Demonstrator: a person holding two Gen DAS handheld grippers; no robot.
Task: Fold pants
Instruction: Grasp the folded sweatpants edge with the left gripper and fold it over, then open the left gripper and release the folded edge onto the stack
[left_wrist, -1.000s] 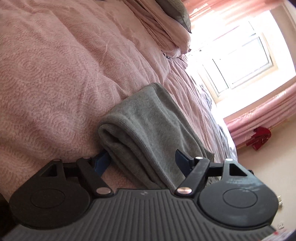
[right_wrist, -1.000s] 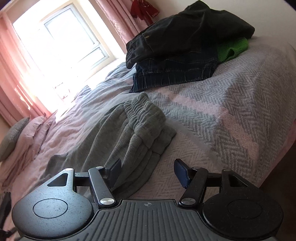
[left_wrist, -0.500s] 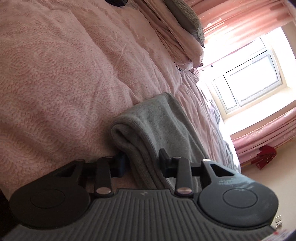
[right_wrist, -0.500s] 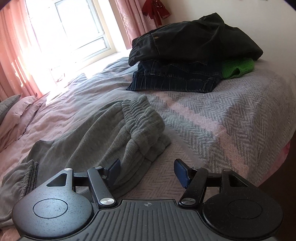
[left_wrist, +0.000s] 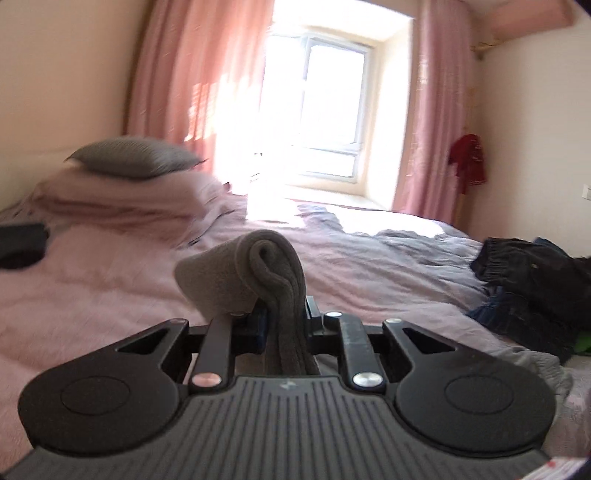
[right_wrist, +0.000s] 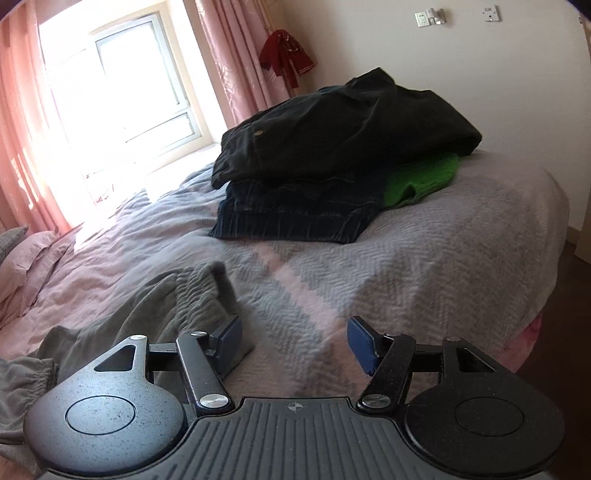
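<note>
Left claw closing, pinching grey pants fold above the bed. Right claw wide open, empty, pants waistband just left.

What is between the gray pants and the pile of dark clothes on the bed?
Just bare blanket between the gray pants and dark clothes pile, in the right wrist view.
</note>
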